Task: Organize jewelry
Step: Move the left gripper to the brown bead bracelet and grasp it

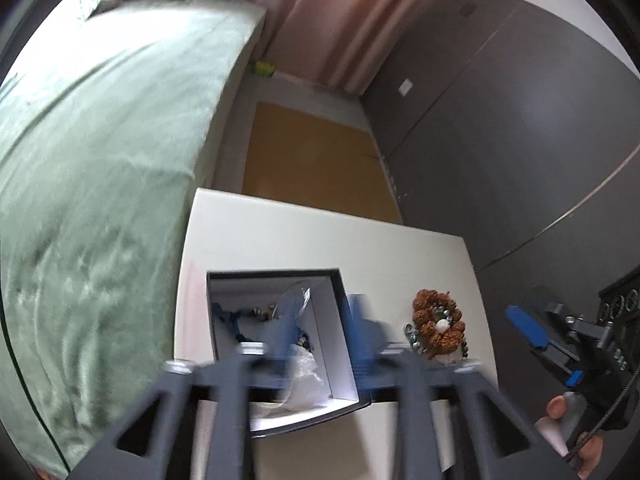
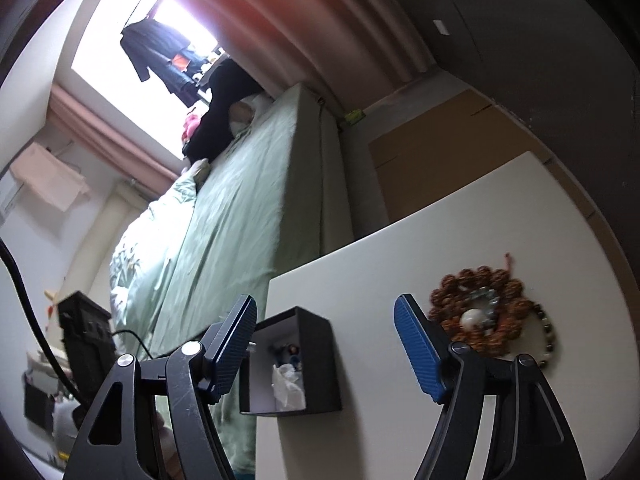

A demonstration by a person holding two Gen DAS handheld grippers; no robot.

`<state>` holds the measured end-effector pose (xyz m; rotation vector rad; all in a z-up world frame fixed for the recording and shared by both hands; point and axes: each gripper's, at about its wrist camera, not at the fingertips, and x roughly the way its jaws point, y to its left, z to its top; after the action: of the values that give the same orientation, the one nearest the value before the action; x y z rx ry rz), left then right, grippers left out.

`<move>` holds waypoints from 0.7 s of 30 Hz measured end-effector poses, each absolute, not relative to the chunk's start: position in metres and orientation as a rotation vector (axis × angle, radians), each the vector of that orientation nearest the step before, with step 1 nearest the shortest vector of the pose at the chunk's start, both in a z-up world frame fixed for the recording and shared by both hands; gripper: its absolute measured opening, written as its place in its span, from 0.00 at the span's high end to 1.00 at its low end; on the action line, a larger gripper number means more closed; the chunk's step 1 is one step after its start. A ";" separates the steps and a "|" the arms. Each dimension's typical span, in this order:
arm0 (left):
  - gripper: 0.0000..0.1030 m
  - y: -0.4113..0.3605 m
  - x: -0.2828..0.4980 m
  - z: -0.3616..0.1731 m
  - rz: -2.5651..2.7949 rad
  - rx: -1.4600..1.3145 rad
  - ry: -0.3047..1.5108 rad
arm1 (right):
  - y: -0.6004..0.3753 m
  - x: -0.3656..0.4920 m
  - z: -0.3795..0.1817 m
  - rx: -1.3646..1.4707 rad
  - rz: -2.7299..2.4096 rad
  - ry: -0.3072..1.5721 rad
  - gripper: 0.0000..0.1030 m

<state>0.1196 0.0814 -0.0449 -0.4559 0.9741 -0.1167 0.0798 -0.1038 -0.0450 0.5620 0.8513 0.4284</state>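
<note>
Black jewelry box [image 1: 340, 344], lid off, white lining, near counter's left front edge; blue piece plus crumpled clear plastic bag [image 1: 298, 364] inside, contents blurred. Brown bead bracelet [image 1: 438, 326] coiled on white counter [image 1: 280, 232] right of box, apart from it, pale bead and silvery bits in centre, dark bead strand [image 2: 550, 336] beside. Left tongs [image 1: 320, 340] part open over box, nothing gripped, motion-blurred. Right tongs [image 2: 326, 344] wide, empty, above counter. Green-sheeted bed [image 1: 100, 160] left of counter, pink curtains [image 1: 320, 20] behind, grey wardrobe [image 1: 520, 120] right, cardboard [image 1: 312, 160] on floor. Right hand [image 1: 576, 428] cut off at frame edge.
</note>
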 end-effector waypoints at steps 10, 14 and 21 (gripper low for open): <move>0.41 0.055 0.120 -0.044 -0.125 -0.416 0.946 | -0.147 0.075 -0.042 0.614 0.356 0.835 0.30; 0.41 0.039 0.120 -0.042 -0.152 -0.401 0.939 | -0.163 0.072 -0.040 0.618 0.325 0.830 0.30; 0.41 0.000 0.124 -0.045 -0.215 -0.363 0.944 | -0.193 0.070 -0.045 0.632 0.276 0.845 0.30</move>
<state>0.1236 0.0001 -0.0447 -0.3630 0.9437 -0.2150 0.0703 -0.1926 -0.0450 0.6316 0.8448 0.2757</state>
